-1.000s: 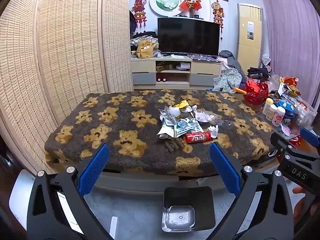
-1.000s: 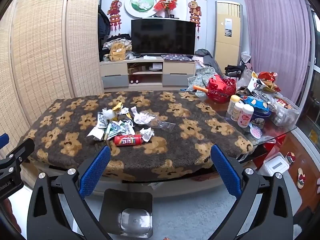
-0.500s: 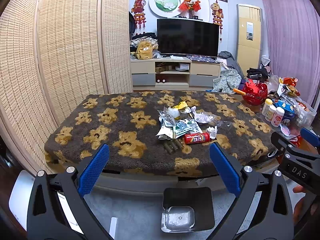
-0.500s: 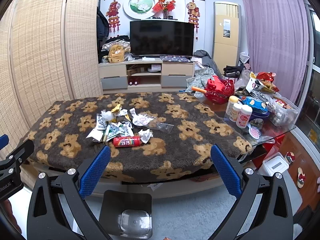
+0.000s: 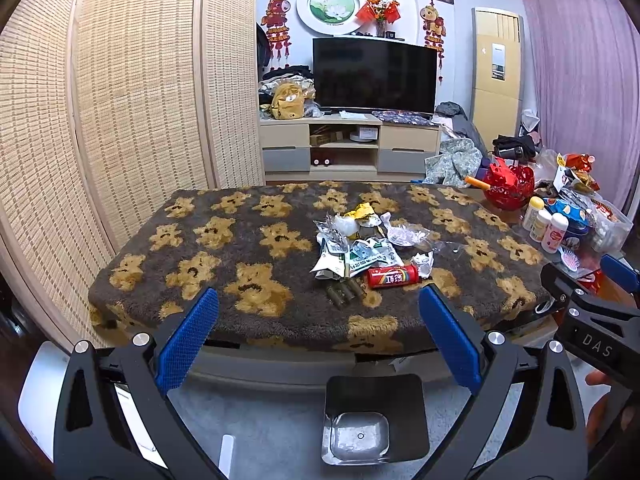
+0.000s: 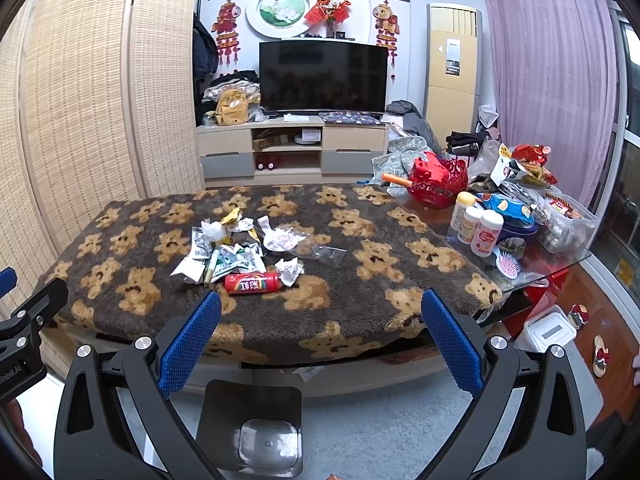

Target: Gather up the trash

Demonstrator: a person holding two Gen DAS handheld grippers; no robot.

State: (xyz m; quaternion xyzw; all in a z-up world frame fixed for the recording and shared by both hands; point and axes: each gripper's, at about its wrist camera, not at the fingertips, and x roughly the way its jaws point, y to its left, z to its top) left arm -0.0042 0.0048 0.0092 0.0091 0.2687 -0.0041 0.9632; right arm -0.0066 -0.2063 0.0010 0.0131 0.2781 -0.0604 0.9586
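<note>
A heap of trash (image 5: 360,246) (image 6: 236,248) lies mid-table on a brown blanket with a bear pattern (image 5: 224,248) (image 6: 360,256): crumpled wrappers, clear plastic, a red tube (image 5: 393,277) (image 6: 252,283) lying at its near edge. A black bin (image 5: 374,420) (image 6: 250,424) with a shiny bottom stands on the floor in front of the table. My left gripper (image 5: 318,340) is open, held back from the table above the bin. My right gripper (image 6: 320,340) is open too, with nothing between its fingers. Each gripper's body shows at the edge of the other's view.
On the table's right end stand a red basket (image 6: 438,180), three small bottles (image 6: 476,226), snack bags and a pink hairbrush (image 6: 509,266). A woven screen (image 5: 120,120) runs along the left. A TV stand (image 6: 292,148) is behind. A white box (image 6: 550,330) sits on the floor at right.
Both grippers have drawn slightly back and up from the table; the trash heap looks a little farther and lower. Nothing on the table has moved.
</note>
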